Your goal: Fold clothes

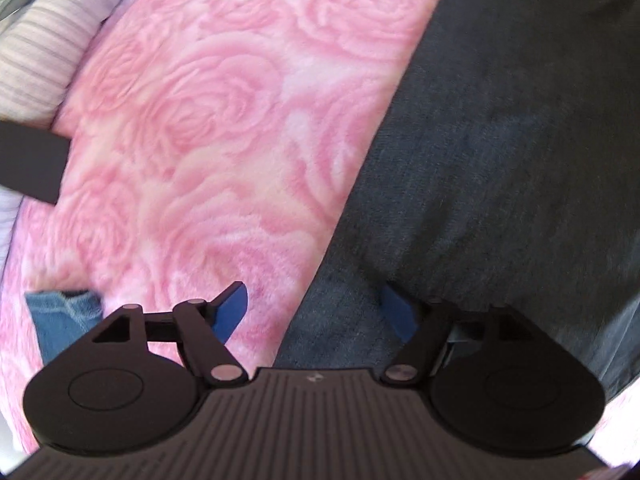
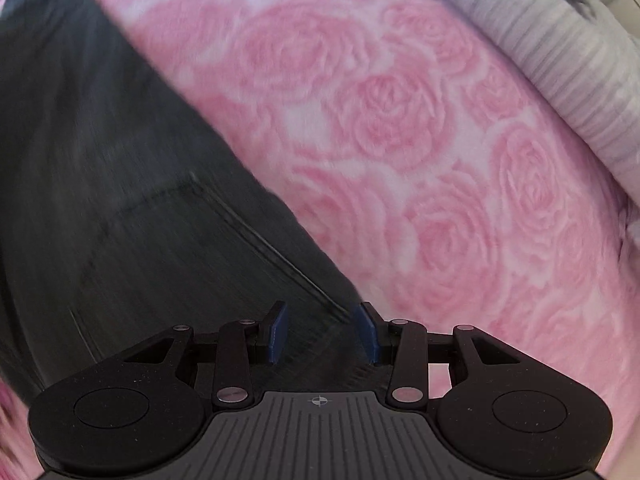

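A dark grey denim garment (image 1: 500, 140) lies flat on a pink rose-patterned blanket (image 1: 208, 120). My left gripper (image 1: 316, 308) points down over the garment's left edge. Its blue pads (image 1: 232, 312) stand apart, one over the blanket and one over the denim, pinching nothing. In the right wrist view the same dark garment (image 2: 120, 200) fills the left side and shows a stitched pocket seam. My right gripper (image 2: 323, 330) hangs open over the garment's right edge, where the cloth meets the pink blanket (image 2: 420, 160). Nothing is clamped between its fingers (image 2: 278, 332).
A piece of lighter blue denim (image 1: 60, 320) lies on the blanket at lower left. A black strap-like object (image 1: 32, 164) juts in from the left. Grey-white striped bedding (image 1: 48, 52) borders the blanket, and the right wrist view shows striped bedding (image 2: 560, 80) too.
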